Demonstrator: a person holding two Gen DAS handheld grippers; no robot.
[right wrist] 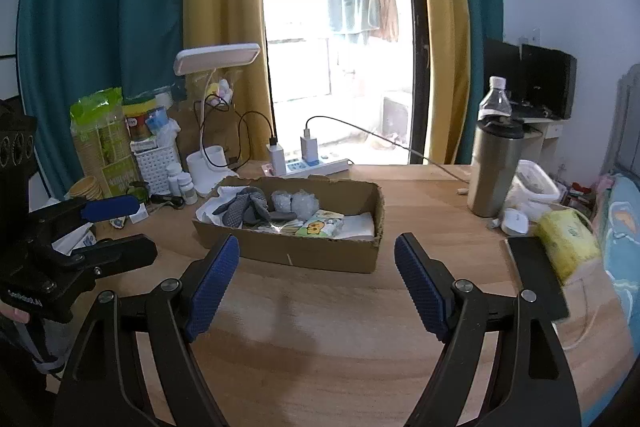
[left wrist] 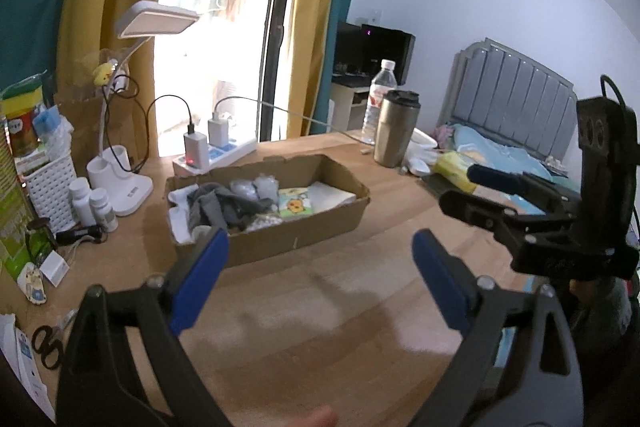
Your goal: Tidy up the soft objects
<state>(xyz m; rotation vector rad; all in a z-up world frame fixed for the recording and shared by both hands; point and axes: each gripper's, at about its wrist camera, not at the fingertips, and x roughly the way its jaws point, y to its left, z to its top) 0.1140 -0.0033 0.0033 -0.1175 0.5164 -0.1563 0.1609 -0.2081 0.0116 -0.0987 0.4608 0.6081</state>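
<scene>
Socks (right wrist: 248, 209) in box (right wrist: 312, 255) on desk (right wrist: 320, 327)

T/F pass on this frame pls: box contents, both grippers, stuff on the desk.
1. The cardboard box holds grey socks and tissue packs. True.
2. The left gripper is shut on a sock. False: its jaws stand wide apart with nothing between them.
3. The right gripper is open and holds nothing. True.
4. The metal tumbler lies on its side inside the box. False: it stands upright on the desk, right of the box.
5. The desk lamp stands left of the box in the right wrist view. True.
6. The yellow tissue pack sits in the box. False: it lies at the desk's right edge.
</scene>
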